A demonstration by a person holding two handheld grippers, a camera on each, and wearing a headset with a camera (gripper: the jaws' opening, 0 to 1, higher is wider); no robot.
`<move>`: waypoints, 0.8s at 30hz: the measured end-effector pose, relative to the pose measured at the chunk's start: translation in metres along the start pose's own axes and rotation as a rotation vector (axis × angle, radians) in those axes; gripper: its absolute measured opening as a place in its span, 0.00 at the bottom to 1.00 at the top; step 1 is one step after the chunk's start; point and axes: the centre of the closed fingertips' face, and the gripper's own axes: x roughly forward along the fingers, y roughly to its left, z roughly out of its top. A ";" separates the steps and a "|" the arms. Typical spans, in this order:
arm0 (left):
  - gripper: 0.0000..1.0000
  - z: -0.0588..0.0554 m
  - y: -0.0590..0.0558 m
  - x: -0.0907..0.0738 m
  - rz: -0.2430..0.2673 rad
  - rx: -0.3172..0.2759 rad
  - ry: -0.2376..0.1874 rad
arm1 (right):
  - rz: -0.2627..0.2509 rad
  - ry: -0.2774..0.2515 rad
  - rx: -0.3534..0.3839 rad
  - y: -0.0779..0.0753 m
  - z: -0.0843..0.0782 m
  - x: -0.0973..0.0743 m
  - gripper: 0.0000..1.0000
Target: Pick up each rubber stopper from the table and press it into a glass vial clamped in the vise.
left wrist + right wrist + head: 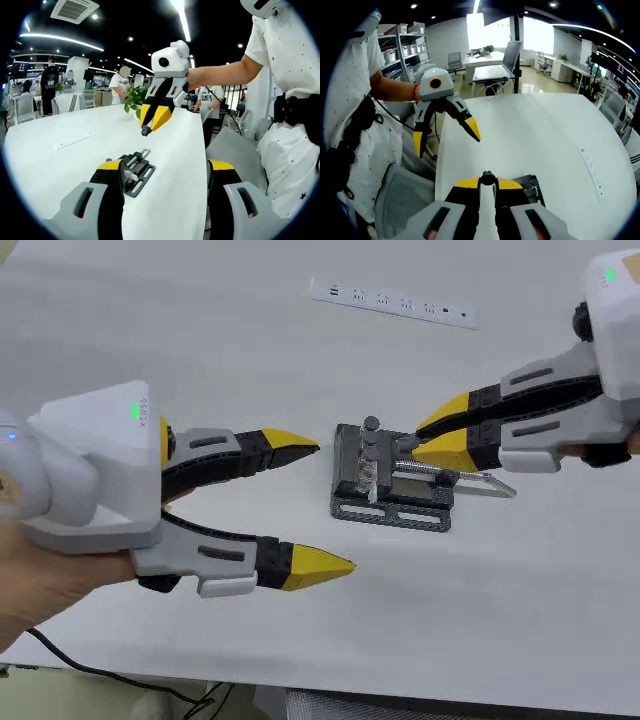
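**Left gripper** [336, 506]: jaws spread wide and holding nothing, above the white tabletop [200, 330] to the left of the vise [390, 512].

**Right gripper** [415, 442]: jaws almost closed, pinching a small dark rubber stopper [404, 443] at the yellow tips, just above the vise. A clear glass vial [370, 480] stands clamped in the vise.

**Writing:** the lettering beside the left gripper's green light is too small to read.

**Views:** the left gripper view shows the stopper side-on, raised off the tabletop. The right gripper view shows it end-on between its own tips, with a power strip [591, 170] off to one side.
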 end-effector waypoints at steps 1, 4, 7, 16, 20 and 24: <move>0.69 -0.002 0.001 0.000 0.005 0.000 0.006 | 0.001 0.015 -0.007 -0.002 -0.001 0.002 0.05; 0.73 -0.007 0.004 -0.001 0.020 0.000 0.015 | 0.008 0.064 -0.026 -0.008 -0.004 0.009 0.05; 0.81 -0.013 0.008 -0.001 0.041 -0.006 0.024 | 0.017 0.142 -0.066 -0.015 -0.011 0.018 0.05; 0.97 -0.026 0.016 0.000 0.070 -0.009 0.041 | 0.035 0.310 -0.157 -0.034 -0.031 0.042 0.05; 0.99 -0.034 0.016 0.002 0.068 -0.014 0.054 | 0.043 0.375 -0.196 -0.040 -0.040 0.055 0.05; 0.99 -0.042 0.018 0.003 0.066 -0.015 0.075 | 0.060 0.412 -0.206 -0.042 -0.047 0.064 0.05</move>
